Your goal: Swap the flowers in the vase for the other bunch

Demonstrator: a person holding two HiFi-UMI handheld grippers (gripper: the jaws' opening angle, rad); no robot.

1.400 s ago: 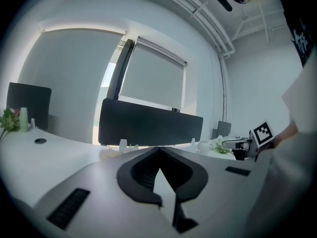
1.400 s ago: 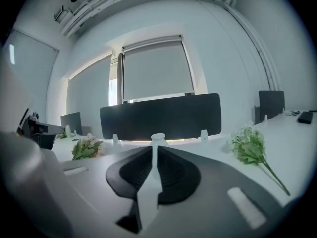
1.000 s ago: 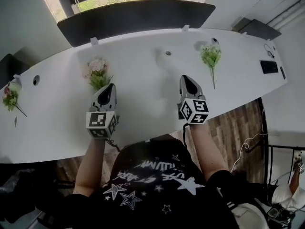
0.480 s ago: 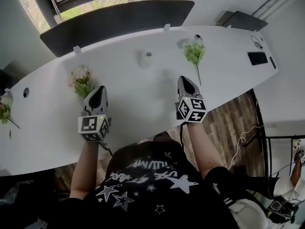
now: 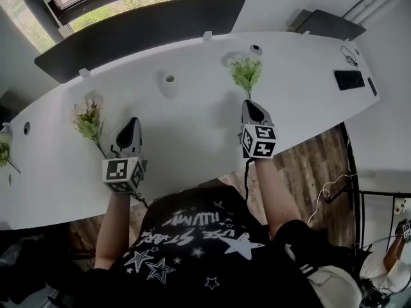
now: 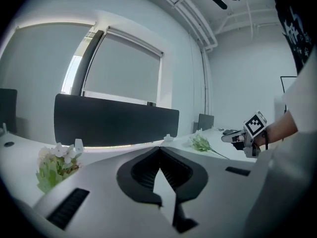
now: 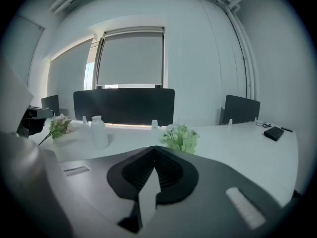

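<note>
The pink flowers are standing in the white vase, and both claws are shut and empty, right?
Not quite: the vase is empty. The pink flowers lie on the table to its left, as the head view shows. The left claw and right claw are indeed shut and empty.

Long white surface (image 5: 192, 133) spans the frame, dark divider panel (image 5: 141, 27) behind; bright window (image 5: 115, 5) upper left, brown wooden floor (image 5: 308, 165) right.

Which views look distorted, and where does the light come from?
Head view: the table bows like an arc; daylight comes through the window. Left gripper view and right gripper view: fisheye, black corners, a bright strip beside the blind.
</note>
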